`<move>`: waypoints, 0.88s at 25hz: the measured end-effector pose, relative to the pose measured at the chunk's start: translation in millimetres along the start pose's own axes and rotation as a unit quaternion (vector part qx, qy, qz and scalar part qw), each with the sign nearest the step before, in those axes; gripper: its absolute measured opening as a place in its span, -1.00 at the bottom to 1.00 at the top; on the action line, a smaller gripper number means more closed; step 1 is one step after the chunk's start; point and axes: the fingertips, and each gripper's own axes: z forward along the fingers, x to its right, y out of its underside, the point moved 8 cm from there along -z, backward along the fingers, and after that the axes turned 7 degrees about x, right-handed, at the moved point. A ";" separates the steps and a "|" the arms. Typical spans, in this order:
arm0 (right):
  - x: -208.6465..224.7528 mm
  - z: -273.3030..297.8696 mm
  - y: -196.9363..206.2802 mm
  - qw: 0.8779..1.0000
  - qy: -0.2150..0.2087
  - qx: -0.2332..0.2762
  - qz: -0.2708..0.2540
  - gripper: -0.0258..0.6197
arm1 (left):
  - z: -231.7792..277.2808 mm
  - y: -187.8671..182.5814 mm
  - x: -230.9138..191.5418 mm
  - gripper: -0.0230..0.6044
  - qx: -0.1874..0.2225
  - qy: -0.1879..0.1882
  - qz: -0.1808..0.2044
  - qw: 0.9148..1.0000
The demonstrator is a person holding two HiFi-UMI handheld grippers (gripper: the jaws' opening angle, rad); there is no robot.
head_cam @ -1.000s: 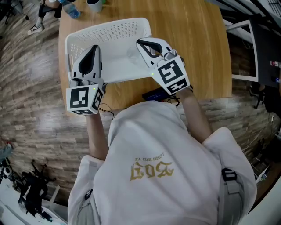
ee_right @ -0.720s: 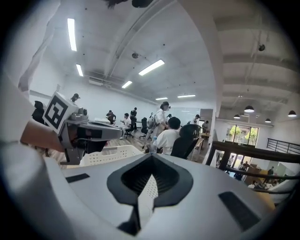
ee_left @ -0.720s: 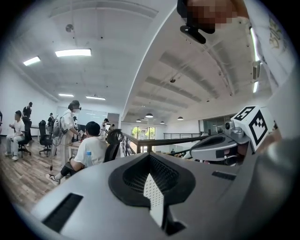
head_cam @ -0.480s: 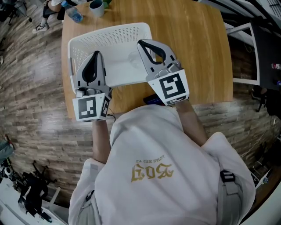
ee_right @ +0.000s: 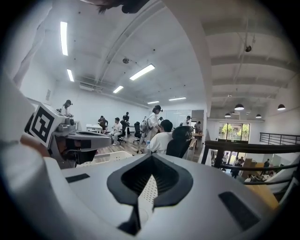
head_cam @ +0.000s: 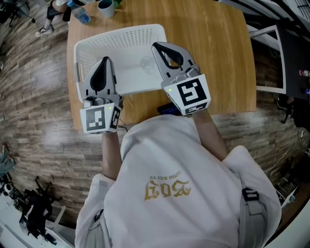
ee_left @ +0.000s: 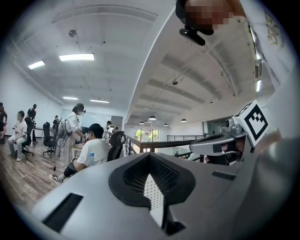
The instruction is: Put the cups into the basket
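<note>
"Two pairs of tongs, and neither one busy?"

"Neither. The left tongs point(head_cam: 105, 61) and the right tongs point(head_cam: 156, 47) each have their jaws pressed together with nothing between them. Both gripper views look out across the room, not down at any cup."

"Where is the cup, then?"

"One dark teal mug point(head_cam: 105, 6) stands upright at the far-left corner of the wooden counter point(head_cam: 213, 53), just beside a blue-capped plastic bottle point(head_cam: 80, 14). The white perforated plastic basket point(head_cam: 121, 33) sits on the counter's near-left part, between the tongs and the mug."

"Which hand should go?"

"The left, I judge. Its tongs hang over the basket's near-left corner, and the mug lies almost straight ahead, beyond the basket's far rim. The right tongs are over the basket's near-right part and would have to cross it on the diagonal."

"Anything in the basket already?"

"Possibly. What may be a clear cup point(head_cam: 146, 62) shows faintly on the basket floor just ahead of the right tongs, but it is too pale to be sure."

"And the reach itself?"

"The jaws must part first, then pass over the far rim and close on the mug's wall. The bottle is near enough on the left that it could be knocked."
</note>
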 end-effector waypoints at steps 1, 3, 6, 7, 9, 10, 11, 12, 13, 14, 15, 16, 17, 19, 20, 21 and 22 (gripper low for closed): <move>-0.4 0.5 0.6 1.000 0.000 -0.004 -0.001 -0.90 | 0.2 0.2 0.3 -0.95 0.000 -0.001 0.006 1.000; -1.8 0.9 1.7 1.000 0.001 -0.008 -0.003 -0.90 | 0.8 0.6 0.7 -0.95 -0.002 -0.002 0.016 1.000; -4.4 0.2 2.5 1.000 -0.001 -0.006 0.001 -0.90 | 0.5 0.8 0.5 -0.95 -0.001 0.002 0.010 1.000; -5.1 0.1 2.7 1.000 -0.002 -0.006 0.002 -0.90 | 0.0 0.9 0.1 -0.95 0.000 0.004 0.003 1.000; -5.5 0.0 3.8 1.000 -0.002 -0.006 0.002 -0.90 | -0.4 1.7 0.0 -0.95 0.002 0.007 -0.004 1.000; -5.0 -0.1 4.5 1.000 -0.002 -0.006 0.002 -0.90 | -0.1 2.2 0.6 -0.95 0.003 0.008 -0.004 1.000; -4.0 -0.4 5.1 1.000 -0.002 -0.007 0.003 -0.90 | 0.5 2.5 1.5 -0.95 0.003 0.008 -0.004 1.000; -2.8 -0.9 5.6 1.000 -0.001 -0.007 0.004 -0.90 | 1.1 2.6 2.5 -0.95 0.003 0.009 -0.004 1.000; -1.7 -1.3 6.0 1.000 -0.001 -0.008 0.005 -0.90 | 1.6 2.5 3.3 -0.95 0.003 0.010 -0.004 1.000; -0.9 -1.5 6.0 1.000 0.000 -0.008 0.006 -0.90 | 1.7 2.2 3.6 -0.95 0.003 0.011 -0.004 1.000; -0.5 -1.5 5.9 1.000 0.001 -0.009 0.005 -0.90 | 1.7 2.0 3.4 -0.95 0.004 0.011 -0.004 1.000; -0.2 -1.2 5.7 1.000 0.002 -0.009 0.004 -0.90 | 1.7 1.9 2.6 -0.95 0.004 0.011 -0.004 1.000; 0.1 -0.6 5.6 1.000 0.003 -0.009 0.004 -0.90 | 1.9 1.9 1.6 -0.95 0.003 0.011 -0.004 1.000; 0.9 0.3 5.6 1.000 0.004 -0.010 0.004 -0.90 | 2.4 1.8 0.4 -0.95 0.003 0.011 -0.004 1.000; 1.0 0.2 5.7 1.000 0.004 -0.010 0.004 -0.90 | 2.4 1.7 0.5 -0.95 0.003 0.011 -0.004 1.000; 0.8 -0.1 5.9 1.000 0.004 -0.010 0.005 -0.90 | 2.3 1.5 0.8 -0.95 0.003 0.011 -0.003 1.000; 0.4 -0.4 6.1 1.000 0.004 -0.010 0.005 -0.90 | 1.9 1.5 0.9 -0.95 0.003 0.011 -0.003 1.000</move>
